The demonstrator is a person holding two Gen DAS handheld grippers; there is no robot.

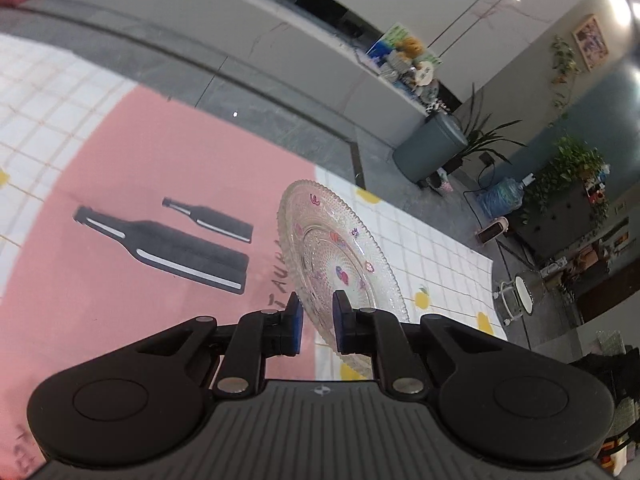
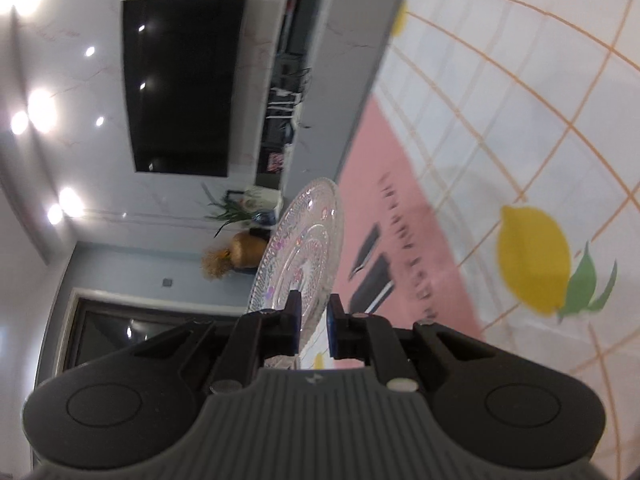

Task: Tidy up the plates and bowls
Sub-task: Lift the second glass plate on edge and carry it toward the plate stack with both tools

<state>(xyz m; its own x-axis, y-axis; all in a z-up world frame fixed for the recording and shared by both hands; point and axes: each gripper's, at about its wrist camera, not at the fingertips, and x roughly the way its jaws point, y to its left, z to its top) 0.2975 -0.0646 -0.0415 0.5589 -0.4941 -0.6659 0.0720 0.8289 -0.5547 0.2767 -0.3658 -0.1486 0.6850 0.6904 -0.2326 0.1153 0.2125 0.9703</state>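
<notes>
**A:** Your left gripper [image 1: 316, 312] is narrowed to a small gap and clamps the near rim of a clear glass plate [image 1: 340, 248]. The plate stands tilted on edge, running from between the blue pads toward 12 o'clock, lifted off the worktop [image 1: 120, 152].

**B:** And your right gripper [image 2: 314, 314]?

**A:** Much the same. It pinches the rim of a glass plate [image 2: 304, 240] with small coloured decals, and the plate rises edge-on toward 11 o'clock. You cannot tell from either view whether both grippers share one plate or hold two.

**B:** What lies around you?

**A:** In the left view, the pink panel of the tablecloth [image 1: 132, 184] with two printed black bottles [image 1: 168, 248] sits at 9 to 10 o'clock of the plate; white checked cloth with lemons spreads at 3 o'clock. A grey bin [image 1: 430, 148] and leafy plants [image 1: 568, 168] stand on the floor at 1 to 2 o'clock, well apart from the plate.

**B:** And on the right?

**A:** A dark wall screen [image 2: 180, 84] at 10 o'clock, and a large printed lemon [image 2: 534, 258] at 3 o'clock.
</notes>
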